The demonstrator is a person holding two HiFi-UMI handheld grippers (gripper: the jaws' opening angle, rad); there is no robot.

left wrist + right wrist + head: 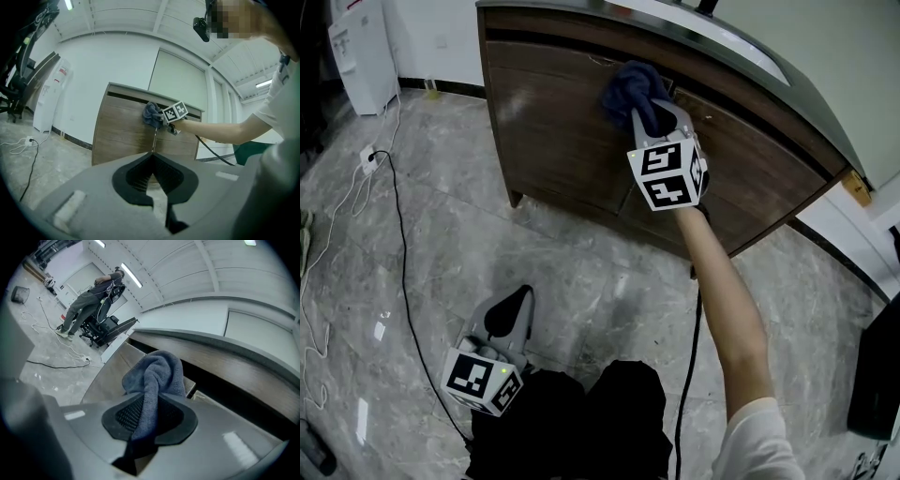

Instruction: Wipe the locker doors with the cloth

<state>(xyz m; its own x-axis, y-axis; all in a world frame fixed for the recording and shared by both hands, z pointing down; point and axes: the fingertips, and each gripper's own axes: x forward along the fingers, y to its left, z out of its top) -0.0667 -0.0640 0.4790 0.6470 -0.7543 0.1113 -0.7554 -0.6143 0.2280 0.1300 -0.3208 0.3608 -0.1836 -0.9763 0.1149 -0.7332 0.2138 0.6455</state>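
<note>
A brown wooden locker with two doors stands on short legs under a grey top. My right gripper is shut on a dark blue cloth and holds its bunched end against the upper door edge by the seam between the doors. In the right gripper view the cloth runs between the jaws of the right gripper and bulges ahead onto the door. My left gripper hangs low by the person's legs, shut and holding nothing. The left gripper view looks past the left gripper at the locker and the cloth.
A white appliance stands at the far left wall. A black cable and a power strip lie on the marble floor. Another cable hangs by the right arm. A dark object sits at the right edge. A person bends over a chair far off.
</note>
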